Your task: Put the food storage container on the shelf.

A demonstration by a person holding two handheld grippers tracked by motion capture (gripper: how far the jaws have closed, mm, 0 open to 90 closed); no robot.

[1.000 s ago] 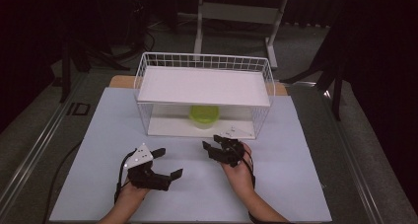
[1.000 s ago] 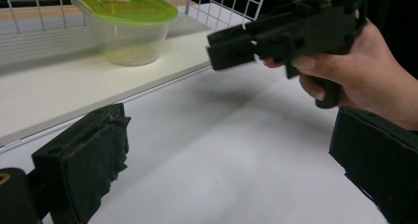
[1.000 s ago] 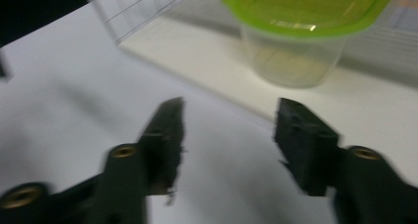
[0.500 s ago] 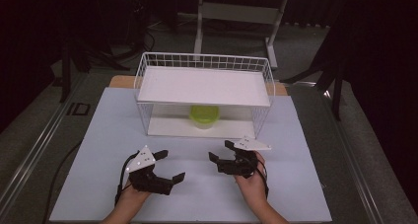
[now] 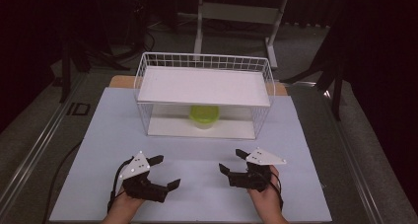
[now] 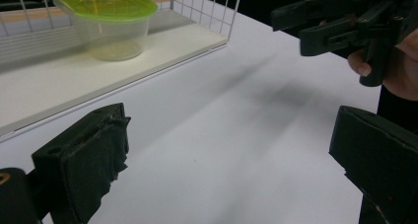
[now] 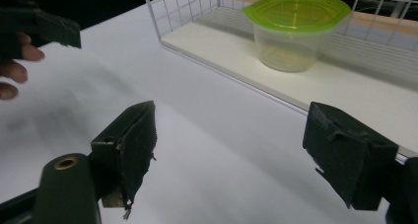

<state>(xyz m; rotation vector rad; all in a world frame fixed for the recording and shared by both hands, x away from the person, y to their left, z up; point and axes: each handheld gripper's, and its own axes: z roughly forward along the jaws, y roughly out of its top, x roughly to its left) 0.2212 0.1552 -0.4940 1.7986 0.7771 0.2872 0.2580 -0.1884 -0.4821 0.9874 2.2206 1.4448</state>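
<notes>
The left gripper point(image 5: 160, 172), at the lower left of the high view, has its jaws spread wide with nothing between them. The right gripper point(image 5: 230, 161), at the lower centre-right, is likewise spread and empty. Both rest low over the bare white table point(image 5: 98, 135), well apart from each other and from the rack.

The container point(image 5: 204, 116), clear-walled with a green lid point(image 7: 297, 9), stands upright on the lower shelf point(image 5: 172, 128) of the white wire rack point(image 5: 204, 61), at mid-frame in the high view. The upper shelf point(image 5: 204, 86) lies directly above it. In the right gripper view the container sits at the upper right, set back from the shelf's front edge.

Probable hazards, judged from this layout:

- Headroom under the upper shelf looks limited. A gripper entering at a raised angle is likely to strike the upper shelf or the front wire.
- The shelf's front edge forms a lip. A jaw travelling too low may catch on it and shift the rack.
- The container wall appears thin and smooth. A grip taken on the lid rim alone may pop the lid; a grip too firm on the wall may deform it.
- The container tapers downward, so a low grip may slip upward.
- The wire side walls leave the front as the practical entry.
</notes>
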